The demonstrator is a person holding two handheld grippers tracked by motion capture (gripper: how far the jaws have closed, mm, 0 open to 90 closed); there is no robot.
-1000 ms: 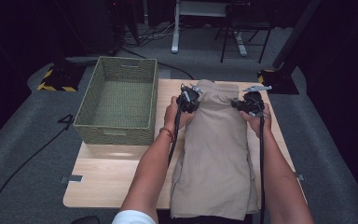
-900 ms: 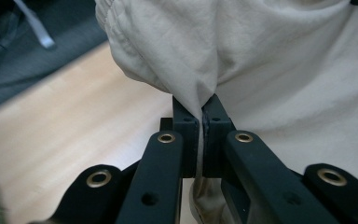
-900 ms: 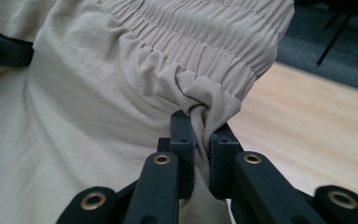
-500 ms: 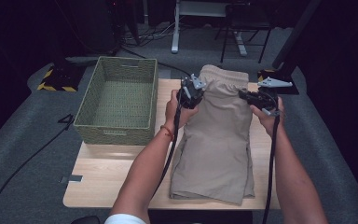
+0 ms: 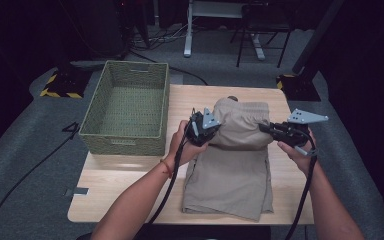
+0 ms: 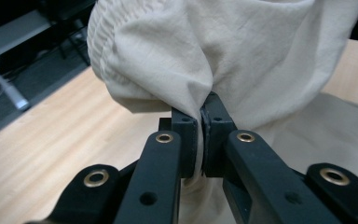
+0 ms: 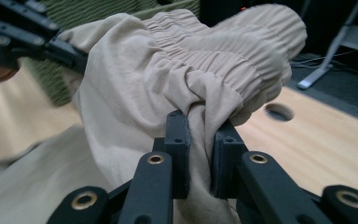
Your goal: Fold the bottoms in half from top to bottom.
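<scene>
Left gripper point(image 5: 198, 129) clamps the near-left corner of the shorts' point(image 5: 232, 165) waistband, cloth pinched tight between its jaws in the left gripper view. Right gripper point(image 5: 276, 132) grips the opposite waistband corner; its jaws have just been easing wider, yet bunched cloth sits between its pads point(image 7: 179, 140). Between the two grippers the elastic waistband hangs lifted and doubled over toward the person, its line running across the counter point(image 5: 125, 185) from one hand to the other. From there the legs stretch toward the person, flat on the wood, so the long axis runs front to back. Beyond the left gripper, just to its left, sits the green basket point(image 5: 125, 142), nearer that hand than the right.
</scene>
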